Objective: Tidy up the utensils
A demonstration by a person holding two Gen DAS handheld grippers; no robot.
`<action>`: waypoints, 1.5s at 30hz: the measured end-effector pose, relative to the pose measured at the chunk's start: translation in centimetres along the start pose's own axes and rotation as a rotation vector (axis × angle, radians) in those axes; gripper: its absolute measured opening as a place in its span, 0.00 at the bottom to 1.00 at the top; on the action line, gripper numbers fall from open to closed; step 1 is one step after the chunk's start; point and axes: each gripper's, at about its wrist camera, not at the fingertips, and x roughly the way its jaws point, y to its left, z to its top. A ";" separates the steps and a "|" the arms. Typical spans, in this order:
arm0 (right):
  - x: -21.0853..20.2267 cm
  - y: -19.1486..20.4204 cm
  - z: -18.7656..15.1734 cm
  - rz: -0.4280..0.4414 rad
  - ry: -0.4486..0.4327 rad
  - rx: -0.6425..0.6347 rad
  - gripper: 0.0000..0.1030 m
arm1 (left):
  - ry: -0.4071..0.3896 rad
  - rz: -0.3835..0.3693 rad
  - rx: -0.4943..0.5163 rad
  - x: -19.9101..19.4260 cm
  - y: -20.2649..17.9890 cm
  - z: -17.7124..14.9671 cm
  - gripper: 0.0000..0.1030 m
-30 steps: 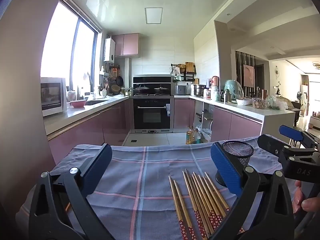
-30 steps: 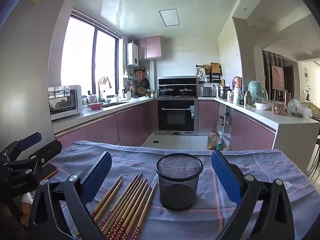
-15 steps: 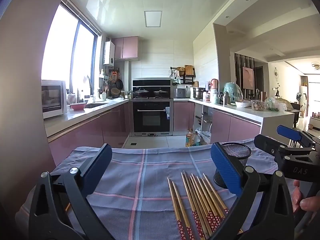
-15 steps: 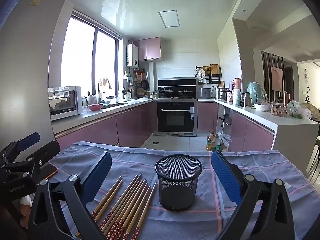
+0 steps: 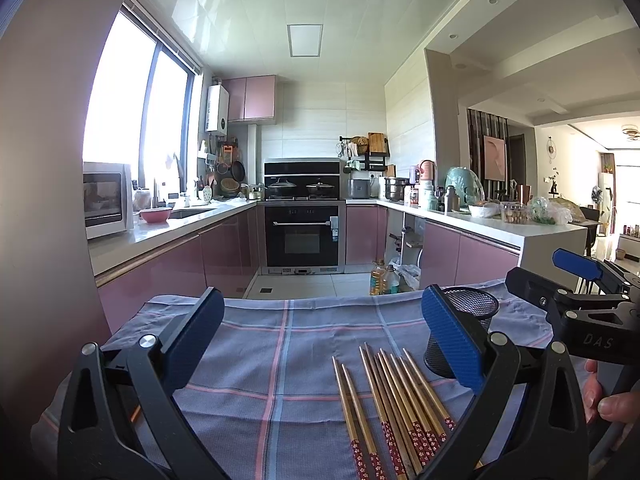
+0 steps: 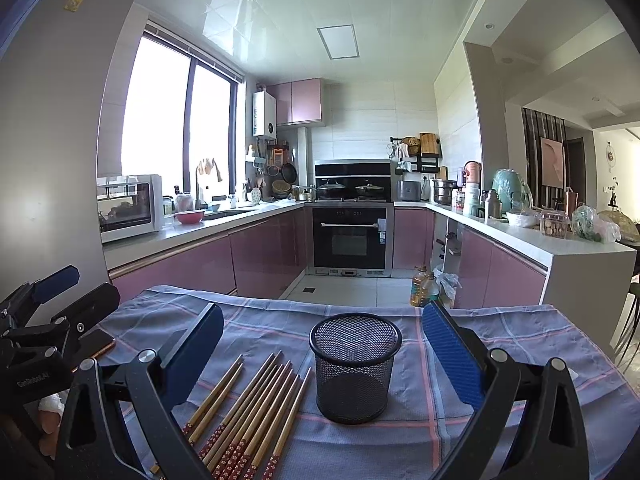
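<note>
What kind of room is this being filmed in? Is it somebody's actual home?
It looks like a lived-in home kitchen. A built-in oven with lidded pots above it sits among pink cabinets, and a microwave stands on the counter by the window. Nearer the camera, chopsticks lie beside a mesh cup on a checked tablecloth.

Home kitchen: oven (image 5: 301, 236), pink cabinets (image 6: 264, 250)

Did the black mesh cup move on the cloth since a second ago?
No. The mesh cup stands on the same pink stripe crossing of the cloth, beside the chopsticks.
</note>
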 end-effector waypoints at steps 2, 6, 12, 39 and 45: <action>0.0 0.0 0.0 0.001 -0.001 0.001 0.94 | 0.000 0.000 0.000 0.0 0.0 0.0 0.94; -0.1 0.1 0.0 -0.001 -0.002 -0.001 0.94 | -0.001 -0.002 0.000 -0.2 -0.1 0.1 0.94; -0.1 0.2 0.1 -0.003 -0.005 -0.001 0.94 | -0.002 -0.002 0.000 -0.3 -0.2 0.1 0.94; -0.5 0.3 0.3 -0.016 -0.022 -0.005 0.94 | 0.007 -0.012 -0.002 -0.3 -1.1 0.0 0.94; -0.5 0.5 0.3 -0.031 -0.019 -0.019 0.94 | 0.010 -0.016 -0.008 -0.4 -1.1 0.0 0.94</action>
